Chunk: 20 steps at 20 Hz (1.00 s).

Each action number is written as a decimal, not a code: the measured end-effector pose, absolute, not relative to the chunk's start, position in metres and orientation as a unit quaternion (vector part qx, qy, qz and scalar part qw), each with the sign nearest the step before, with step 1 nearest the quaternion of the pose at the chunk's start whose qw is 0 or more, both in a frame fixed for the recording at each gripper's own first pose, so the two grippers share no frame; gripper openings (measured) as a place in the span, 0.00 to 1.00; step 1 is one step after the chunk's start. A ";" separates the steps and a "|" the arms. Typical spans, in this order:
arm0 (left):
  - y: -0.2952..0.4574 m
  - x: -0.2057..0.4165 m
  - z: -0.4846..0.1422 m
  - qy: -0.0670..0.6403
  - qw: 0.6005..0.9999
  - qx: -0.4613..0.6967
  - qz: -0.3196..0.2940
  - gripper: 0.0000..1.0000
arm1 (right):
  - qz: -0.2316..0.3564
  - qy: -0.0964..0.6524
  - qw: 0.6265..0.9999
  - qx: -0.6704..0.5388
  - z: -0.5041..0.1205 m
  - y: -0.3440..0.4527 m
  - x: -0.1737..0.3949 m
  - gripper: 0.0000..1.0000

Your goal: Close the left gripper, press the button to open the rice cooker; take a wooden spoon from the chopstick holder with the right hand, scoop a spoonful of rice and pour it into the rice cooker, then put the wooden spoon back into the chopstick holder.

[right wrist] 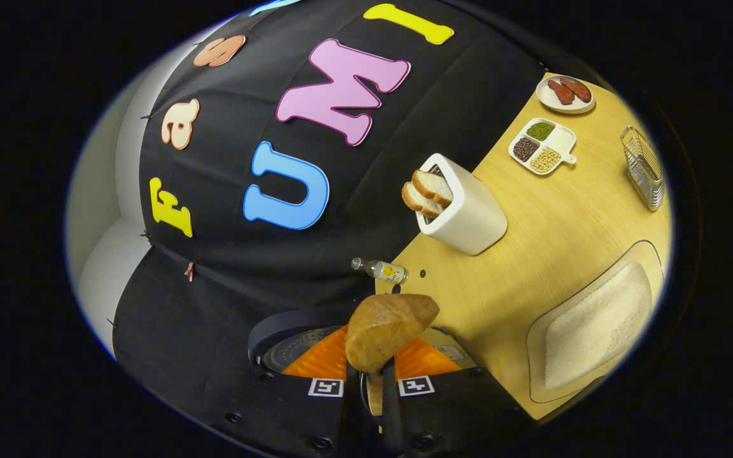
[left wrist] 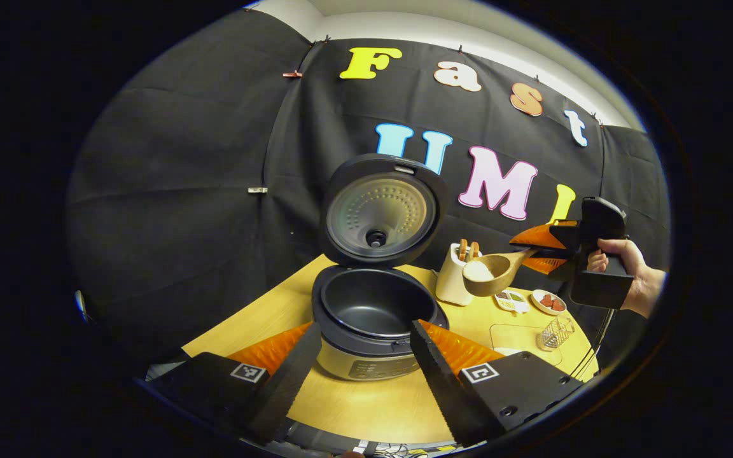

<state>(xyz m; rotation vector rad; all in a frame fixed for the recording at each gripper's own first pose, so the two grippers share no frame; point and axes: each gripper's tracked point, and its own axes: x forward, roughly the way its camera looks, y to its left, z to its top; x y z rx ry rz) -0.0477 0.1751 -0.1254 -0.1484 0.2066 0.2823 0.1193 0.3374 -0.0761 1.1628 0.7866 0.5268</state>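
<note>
right hand-held gripper [left wrist: 535, 249] clamps wooden spoon [left wrist: 490, 272]; rice cooker [left wrist: 373, 318] lid up

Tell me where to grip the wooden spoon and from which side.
Grip the wooden spoon by its handle, from the end away from the bowl, as the right hand-held gripper does. The bowl holds rice and sits level, so a handle grip leaves it free to tip over the rice cooker.

Even, bright overhead light falls on the pale wooden surface [left wrist: 366, 407], with only soft, faint shadows. Focus is sharp at centre; fisheye distortion bends the edges, and a mild sheen marks the rice cooker [left wrist: 376, 312] lid.
</note>
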 end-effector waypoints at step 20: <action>0.228 -0.061 -0.147 0.125 0.976 -0.084 0.157 0.96 | 0.437 0.180 0.876 0.097 -0.069 0.511 0.075 0.16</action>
